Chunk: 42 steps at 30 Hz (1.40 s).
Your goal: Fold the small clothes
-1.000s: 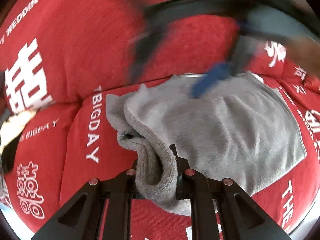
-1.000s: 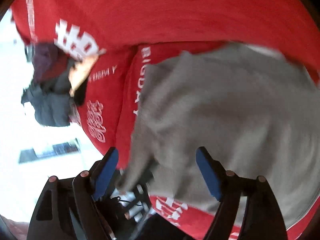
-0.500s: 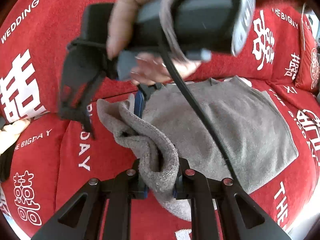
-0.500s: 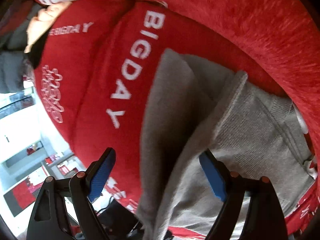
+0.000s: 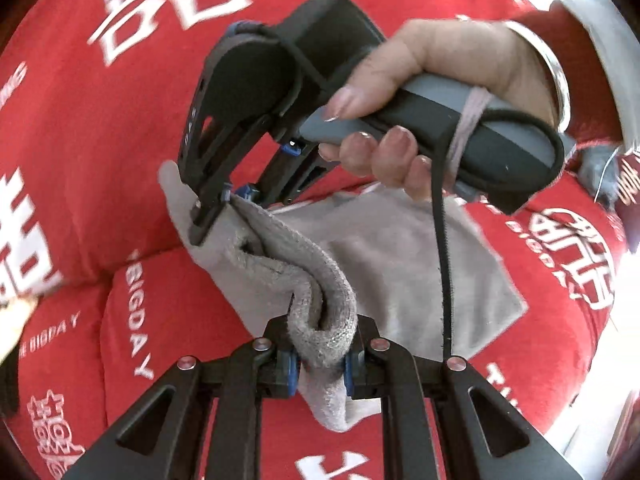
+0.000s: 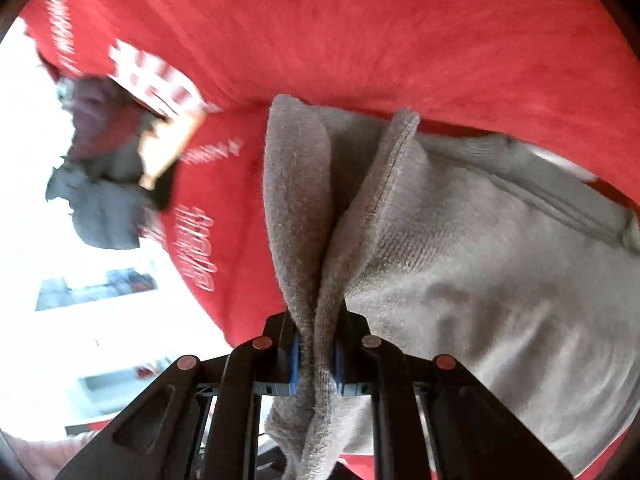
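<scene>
Both the left gripper and right gripper pinch the grey knit garment, apparently a sweater, on the red sofa cover. Mid-fold: next, carry the held edge across the garment together.

the grey garment is soft knit cloth, fuzzy, with a ribbed edge. the red cover under it is fuzzy cloth too, with flat white print. the left gripper and right gripper are matt black plastic with smooth blue pads and small shiny metal screws.
</scene>
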{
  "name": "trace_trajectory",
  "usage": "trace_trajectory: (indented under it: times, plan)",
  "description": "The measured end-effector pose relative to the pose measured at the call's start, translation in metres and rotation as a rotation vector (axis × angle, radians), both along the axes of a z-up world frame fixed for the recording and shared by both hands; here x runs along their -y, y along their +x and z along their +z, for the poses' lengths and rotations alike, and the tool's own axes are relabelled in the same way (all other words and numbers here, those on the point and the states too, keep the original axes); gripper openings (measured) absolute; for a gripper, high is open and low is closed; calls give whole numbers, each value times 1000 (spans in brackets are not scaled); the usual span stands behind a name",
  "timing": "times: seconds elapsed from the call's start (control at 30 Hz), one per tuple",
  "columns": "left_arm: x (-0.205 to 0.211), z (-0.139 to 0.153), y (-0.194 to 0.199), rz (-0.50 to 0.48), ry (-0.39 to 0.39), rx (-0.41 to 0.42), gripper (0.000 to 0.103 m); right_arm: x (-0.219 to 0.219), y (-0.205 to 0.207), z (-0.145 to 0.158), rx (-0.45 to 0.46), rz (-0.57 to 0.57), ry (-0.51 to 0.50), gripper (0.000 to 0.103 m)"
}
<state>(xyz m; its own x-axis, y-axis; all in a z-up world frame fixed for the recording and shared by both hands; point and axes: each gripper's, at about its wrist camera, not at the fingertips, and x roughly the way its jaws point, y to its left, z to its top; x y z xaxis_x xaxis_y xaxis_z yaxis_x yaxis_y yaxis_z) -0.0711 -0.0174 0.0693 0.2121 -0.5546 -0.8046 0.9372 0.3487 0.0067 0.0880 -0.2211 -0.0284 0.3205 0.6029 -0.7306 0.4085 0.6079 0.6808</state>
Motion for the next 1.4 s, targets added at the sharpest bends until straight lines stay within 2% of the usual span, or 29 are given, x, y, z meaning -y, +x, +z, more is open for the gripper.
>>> trace_trajectory:
  times: [0.2,0.3,0.37,0.47,0.57,0.67,0.73,0.93,0.97,1.0,1.03,1.07,1.27,1.3,1.37,1.4]
  plan:
    - [42,23,-53,-154,-27,14,17,47,-91,44,170,-175,19,14]
    - [67,22,-83,-242,-19,24,17,77,-145,52,223,-266,9,14]
    - [86,14,-103,-291,-11,16,17,91,-171,50,227,-326,2,14]
    - [113,-7,-131,-351,19,6,17,116,-218,30,208,-440,5,14]
    - [135,-36,-152,-391,68,-21,17,136,-258,-3,139,-523,-8,14]
    - [148,-64,-167,-415,127,-42,17,143,-282,-50,53,-588,3,14]
    - [153,-77,-171,-416,154,-51,17,145,-288,-71,29,-603,14,14]
    - [158,-81,-173,-395,173,-68,17,145,-295,-80,59,-609,29,14]
    - [158,-78,-173,-391,178,-63,20,144,-295,-78,52,-603,26,14]
    - [157,-76,-172,-383,183,-54,36,144,-293,-77,46,-599,21,15]
    - [157,-72,-171,-366,192,-42,61,149,-297,-75,39,-596,15,17]
    - [154,-67,-168,-350,188,-28,67,149,-295,-73,26,-593,3,18]
    - [123,-39,-156,-347,181,-71,69,139,-308,-44,-40,-623,-81,29]
    - [118,-35,-150,-333,178,-84,69,134,-315,-37,-49,-642,-101,40]
    - [105,-30,-130,-287,191,-97,69,124,-328,-26,-45,-669,-112,56]
    - [100,-29,-121,-264,199,-100,69,120,-334,-21,-38,-678,-107,56]
